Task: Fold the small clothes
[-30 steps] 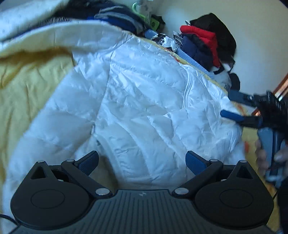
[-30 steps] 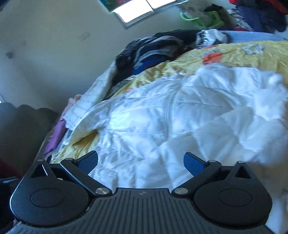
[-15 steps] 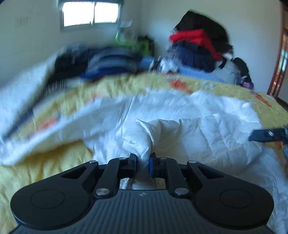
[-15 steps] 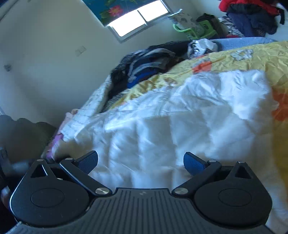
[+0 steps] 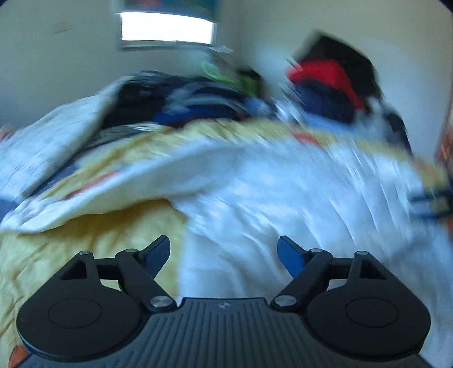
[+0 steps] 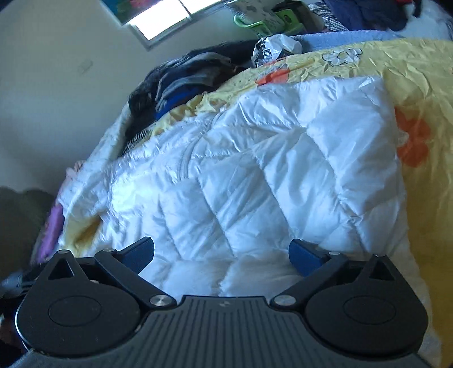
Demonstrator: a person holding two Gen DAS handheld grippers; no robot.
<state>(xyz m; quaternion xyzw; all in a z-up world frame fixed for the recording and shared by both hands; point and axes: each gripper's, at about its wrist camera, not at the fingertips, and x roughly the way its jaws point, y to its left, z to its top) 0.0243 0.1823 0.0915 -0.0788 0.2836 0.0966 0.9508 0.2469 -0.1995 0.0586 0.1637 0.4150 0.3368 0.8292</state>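
Observation:
A white quilted puffer jacket (image 6: 254, 181) lies spread on a yellow flowered bedspread (image 6: 419, 85), its zipper running up the left part. It also shows, blurred, in the left wrist view (image 5: 297, 198). My left gripper (image 5: 223, 254) is open and empty, just above the jacket's left edge where it meets the yellow bedspread (image 5: 93, 237). My right gripper (image 6: 222, 253) is open and empty, low over the jacket's near edge. The right gripper's fingers (image 5: 430, 198) show blurred at the right edge of the left wrist view.
A pile of dark and blue clothes (image 6: 187, 76) lies at the far side of the bed. A red and black clothes heap (image 5: 331, 85) stands at the back right. A green item (image 6: 263, 22) and a window (image 5: 167, 28) are by the wall.
My left gripper held a bunch of the white jacket half a second ago; now it is open and empty. The jacket lies flatter. The right gripper stayed open and moved closer over the jacket.

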